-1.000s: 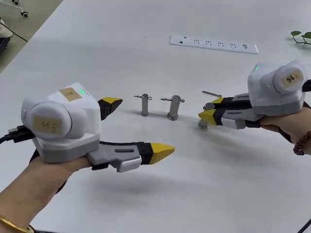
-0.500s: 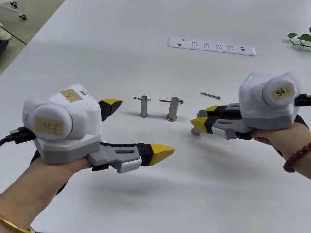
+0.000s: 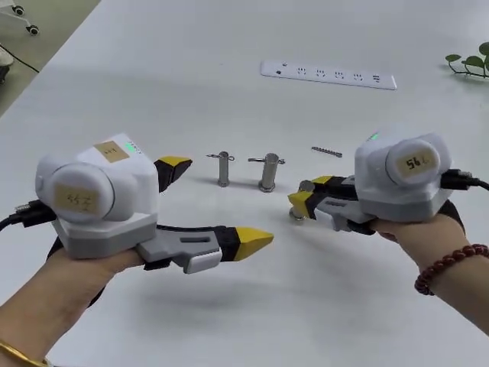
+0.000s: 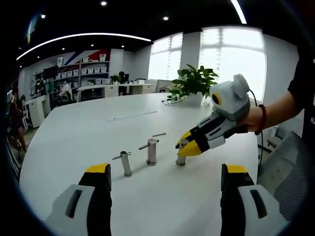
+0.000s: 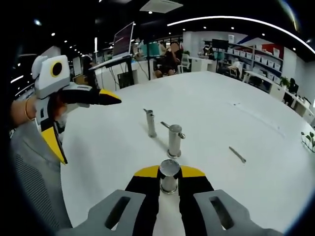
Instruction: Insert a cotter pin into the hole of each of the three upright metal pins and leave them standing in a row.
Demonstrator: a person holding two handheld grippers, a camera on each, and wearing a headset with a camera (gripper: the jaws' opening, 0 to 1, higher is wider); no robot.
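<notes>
Two upright metal pins (image 3: 223, 168) (image 3: 267, 172) stand side by side on the white table, each with a cotter pin through its top. My right gripper (image 3: 300, 200) is shut on a third metal pin (image 3: 303, 189), upright just right of them, its base at the table. In the right gripper view the yellow jaws clamp this third pin (image 5: 169, 176) below its top. A loose cotter pin (image 3: 326, 152) lies flat behind it. My left gripper (image 3: 218, 200) hovers open at the front left, nothing between its jaws, facing the row (image 4: 151, 151).
A white power strip (image 3: 328, 75) lies across the far side of the table (image 3: 229, 306). Green plant leaves (image 3: 470, 63) reach in at the far right edge. Bare tabletop lies in front of the pins. Office desks and shelves stand in the background (image 5: 221, 54).
My right gripper has moved left and nearer with the third pin, away from the loose cotter pin and closer to the two standing pins. The left gripper has held still.
</notes>
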